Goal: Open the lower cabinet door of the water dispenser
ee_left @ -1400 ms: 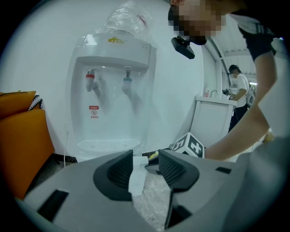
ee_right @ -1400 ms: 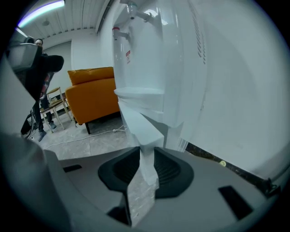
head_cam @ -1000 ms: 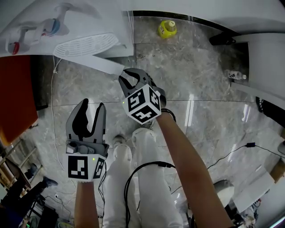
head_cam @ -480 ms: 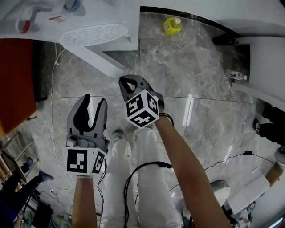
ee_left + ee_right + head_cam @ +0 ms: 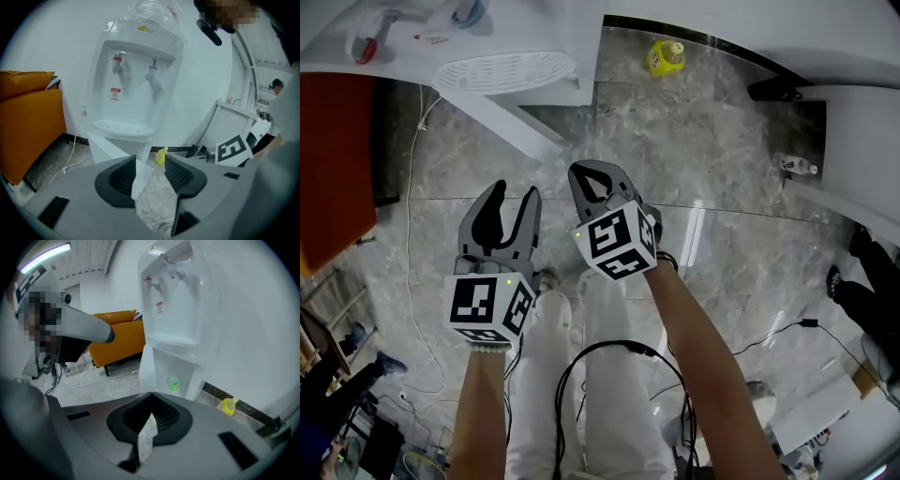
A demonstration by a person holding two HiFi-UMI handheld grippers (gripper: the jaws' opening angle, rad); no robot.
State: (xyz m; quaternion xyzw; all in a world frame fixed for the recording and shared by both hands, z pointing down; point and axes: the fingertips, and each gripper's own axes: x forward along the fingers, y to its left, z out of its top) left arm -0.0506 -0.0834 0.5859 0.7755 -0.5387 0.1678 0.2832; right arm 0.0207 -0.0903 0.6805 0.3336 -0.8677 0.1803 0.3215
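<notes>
The lower cabinet door (image 5: pixel 514 129) stands swung open at the upper left of the head view. It juts from the base of the white water dispenser (image 5: pixel 502 42) over the marble floor (image 5: pixel 731 159). In the right gripper view a green cup (image 5: pixel 174 383) sits inside the open compartment. Below the door, clear of it, the right gripper (image 5: pixel 591 178) has its jaws pressed together on nothing. Beside it, the left gripper (image 5: pixel 515 195) holds its jaws spread and empty. A yellow bottle (image 5: pixel 664 58) is at top centre and an orange sofa (image 5: pixel 333 159) at the left edge.
</notes>
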